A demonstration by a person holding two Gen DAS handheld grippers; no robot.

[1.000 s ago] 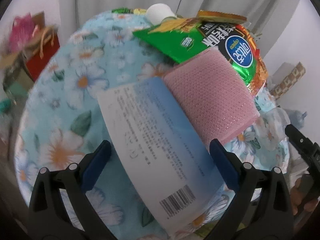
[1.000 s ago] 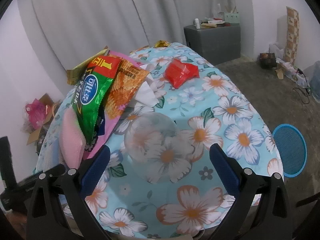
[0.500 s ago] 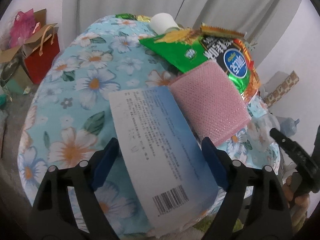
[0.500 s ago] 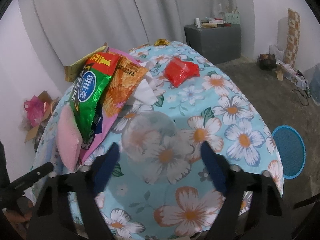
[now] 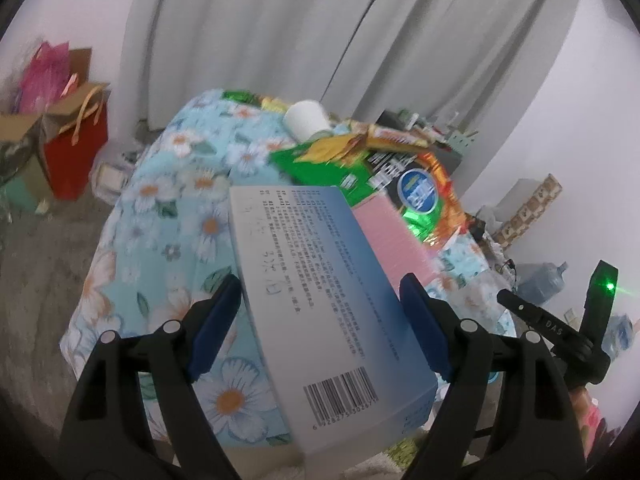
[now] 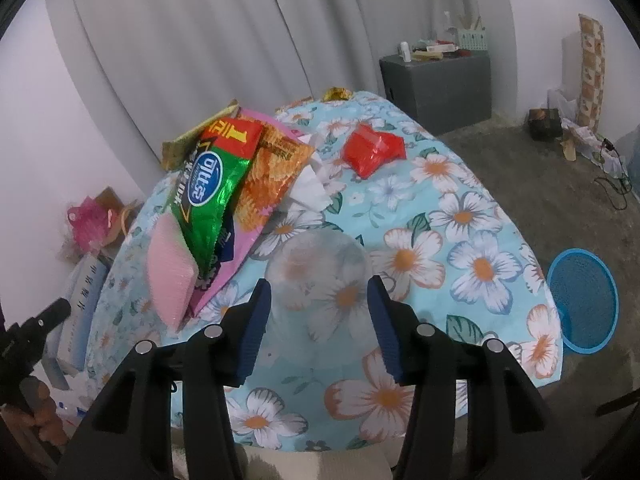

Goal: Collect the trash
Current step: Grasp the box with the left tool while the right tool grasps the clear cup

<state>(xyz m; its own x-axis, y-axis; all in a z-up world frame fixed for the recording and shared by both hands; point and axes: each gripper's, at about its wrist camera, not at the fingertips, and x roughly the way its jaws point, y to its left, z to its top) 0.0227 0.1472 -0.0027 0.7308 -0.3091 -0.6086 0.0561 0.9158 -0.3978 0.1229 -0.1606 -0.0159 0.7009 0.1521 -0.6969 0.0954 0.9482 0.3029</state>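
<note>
My left gripper [image 5: 320,306] is shut on a long white-and-blue box [image 5: 320,292] with a barcode and holds it lifted off the floral table [image 5: 168,208]; the box also shows in the right wrist view [image 6: 80,304]. My right gripper [image 6: 318,312] is shut on a clear plastic cup [image 6: 316,268] that lies on the tablecloth [image 6: 460,220]. A pink sponge [image 6: 170,276], a green snack bag [image 6: 204,196], an orange snack bag [image 6: 272,172], a crumpled tissue [image 6: 310,190] and a red wrapper [image 6: 374,150] lie on the table.
A white paper cup [image 5: 306,118] stands at the table's far side. Red and pink gift bags [image 5: 74,140] sit on the floor at the left. A blue round basket [image 6: 582,300] lies on the floor at the right. A grey cabinet [image 6: 436,80] stands by the curtain.
My left gripper closed on the box and lifted it back from the table. My right gripper closed its fingers around the clear cup.
</note>
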